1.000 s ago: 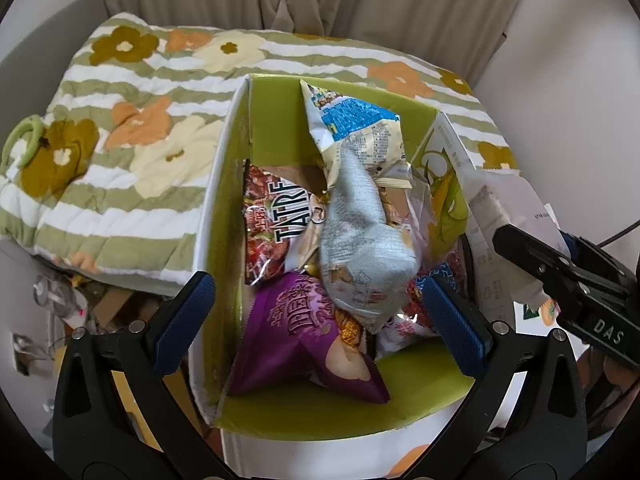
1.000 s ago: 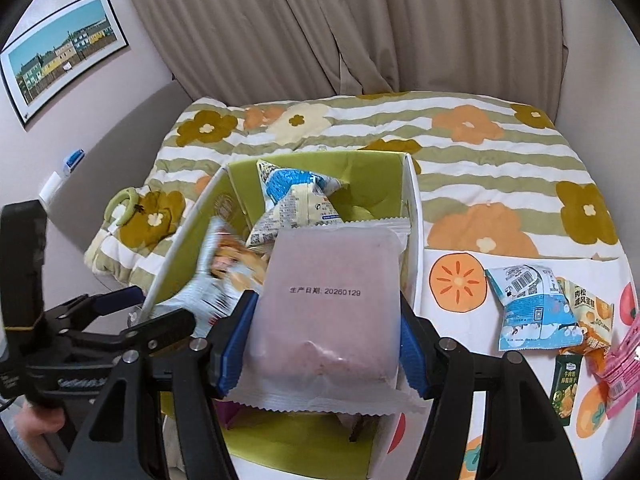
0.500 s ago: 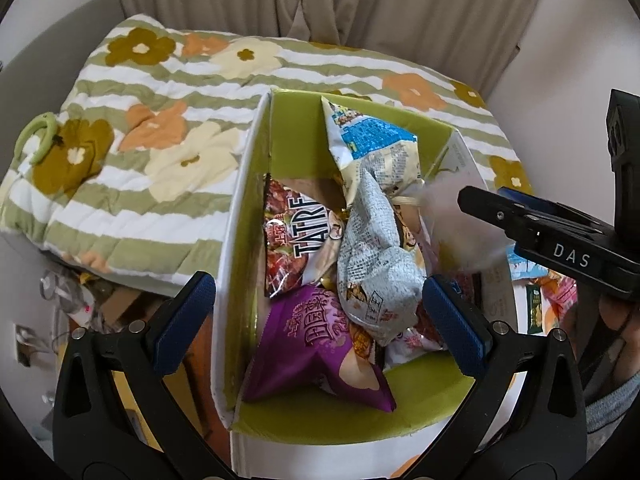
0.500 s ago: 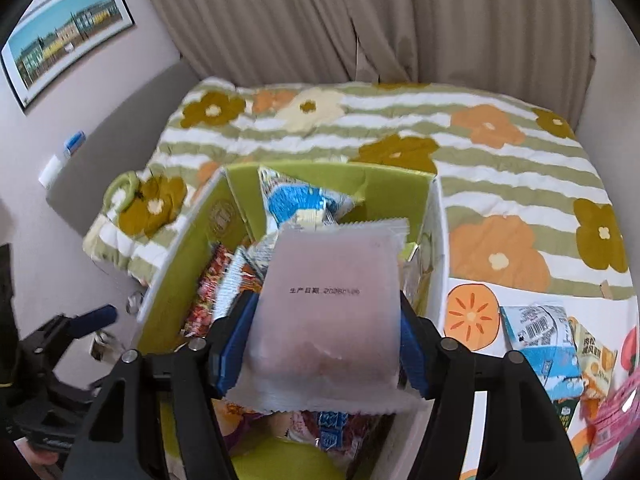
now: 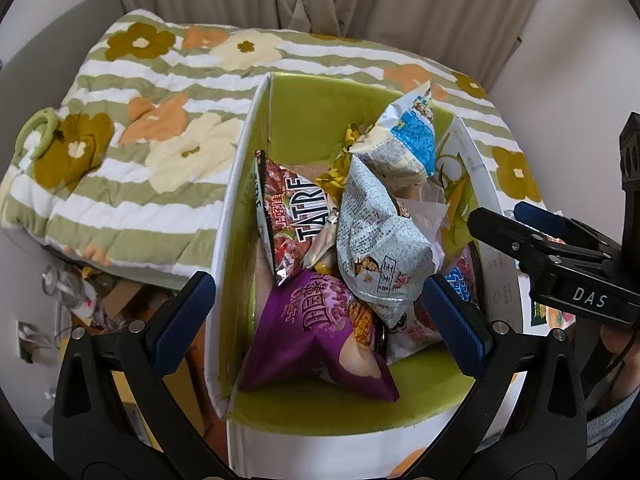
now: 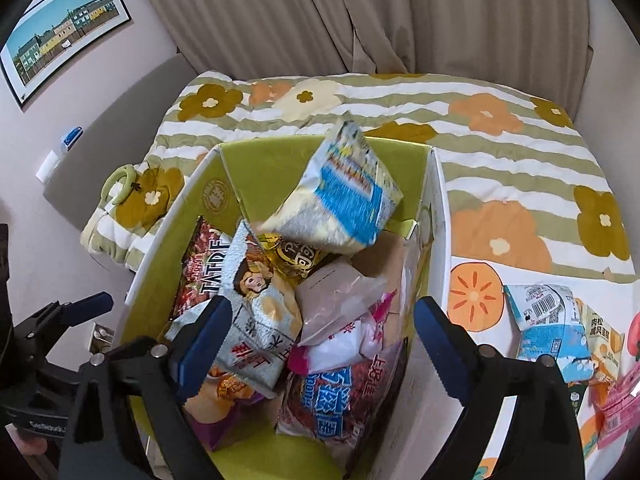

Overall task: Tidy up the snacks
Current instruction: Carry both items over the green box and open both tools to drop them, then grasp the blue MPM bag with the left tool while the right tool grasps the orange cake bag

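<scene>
Box (image 6: 436,216) open on top, packed with snack bags; blue-white bag (image 6: 344,196) sticks up above far rim, blocking that end. Bare green floor (image 5: 360,408) only at near end. Quilt (image 6: 500,152) beyond box clear. Loose packets (image 6: 552,328) crowd surface right of box.

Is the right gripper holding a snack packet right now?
No, the right gripper stands open above the box, nothing between its pads.

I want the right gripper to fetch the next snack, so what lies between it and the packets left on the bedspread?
The box's white side wall does. The right gripper, jaws open and just widened, hangs over the box, and the blue-and-white packet lies beyond that wall. Nothing visible covers the packet.
</scene>
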